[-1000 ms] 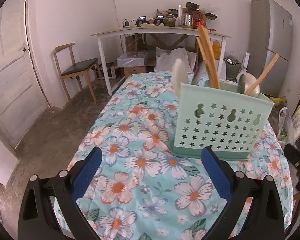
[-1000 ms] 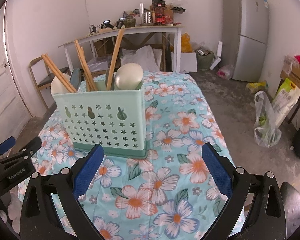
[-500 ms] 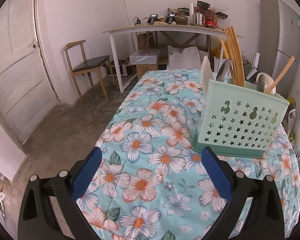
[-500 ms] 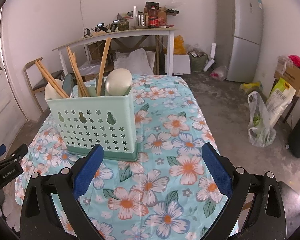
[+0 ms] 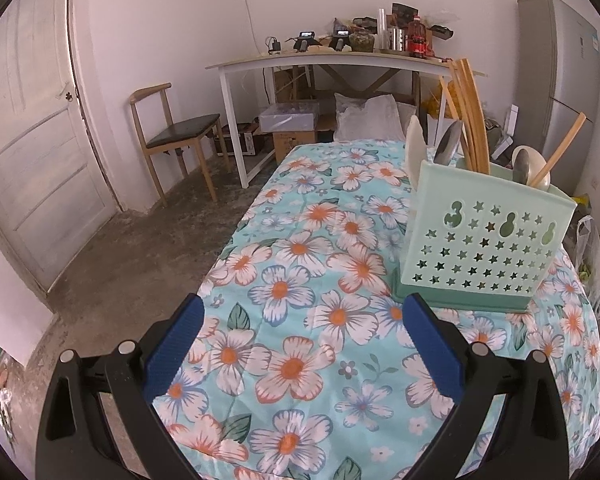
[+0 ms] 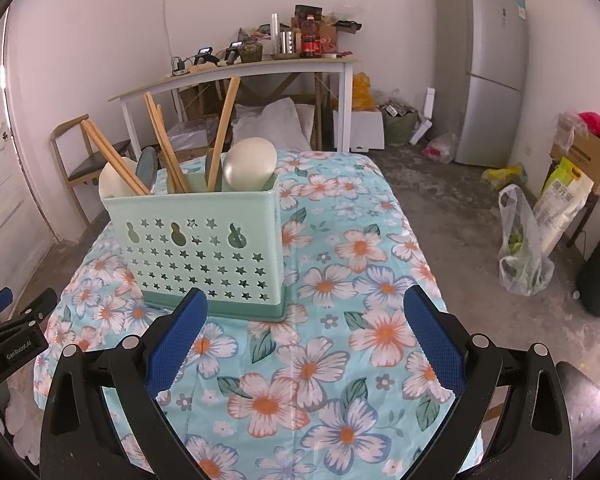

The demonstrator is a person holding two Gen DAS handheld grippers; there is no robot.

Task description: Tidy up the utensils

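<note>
Evidently we hold nothing at this moment: our left gripper (image 5: pixel 302 354) hangs above the floral turquoise tablecloth (image 5: pixel 300 264) with its blue-padded jaws spread wide and nothing between them, and our right gripper (image 6: pixel 306 346) does the same, jaws apart and empty.

The mint-green perforated plastic utensil caddy (image 6: pixel 206 254) stands upright on the cloth, ahead of the right gripper and toward its left finger, just beyond the tip. From the left gripper it sits ahead and off to the right, near but not touching.

Inside it we see the utensils standing handle-down or leaning on the walls: pale wooden chopsticks (image 6: pixel 168 146) fanned out at an angle, a cream-white plastic ladle (image 6: pixel 250 164) with its bowl above the rim at the end nearer the right gripper's centre line, a second white spoon (image 6: pixel 112 180) at the far-left end, and a dark grey spoon (image 6: pixel 148 166) between them. They lean because the compartments are loose and only the rim props them.

No loose utensil lies on the cloth within either view, so we judge the sorting is at or near its end, and both grippers stand clear of the caddy so as not to tip it.
</note>
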